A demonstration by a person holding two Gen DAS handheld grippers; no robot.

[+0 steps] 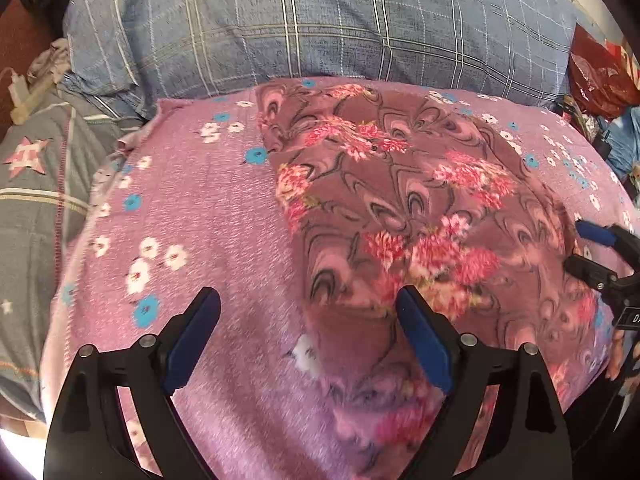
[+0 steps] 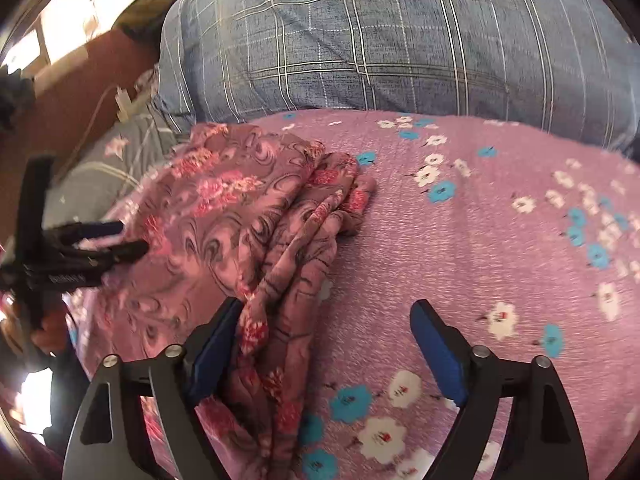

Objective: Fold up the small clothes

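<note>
A mauve garment (image 1: 404, 200) with red-pink flowers lies flat on a pink flowered blanket (image 1: 192, 208). My left gripper (image 1: 308, 300) hovers open over the garment's near left edge, one finger above the blanket and the other above the cloth. My right gripper (image 1: 580, 250) shows at the garment's right edge. In the right wrist view the garment (image 2: 224, 216) has a bunched, layered edge running toward me. My right gripper (image 2: 326, 308) stands open there: that edge lies against the left finger (image 2: 218, 336), and the right finger is over bare blanket (image 2: 460, 240). My left gripper (image 2: 128, 237) sits at the cloth's far side.
A blue plaid pillow (image 1: 320, 24) lies behind the blanket. A grey sheet with star patches (image 1: 32, 184) is on the left, with a white plug and cable (image 1: 20, 88). A red plastic bag (image 1: 600, 72) sits at the right. A hand (image 2: 48, 332) holds the left gripper.
</note>
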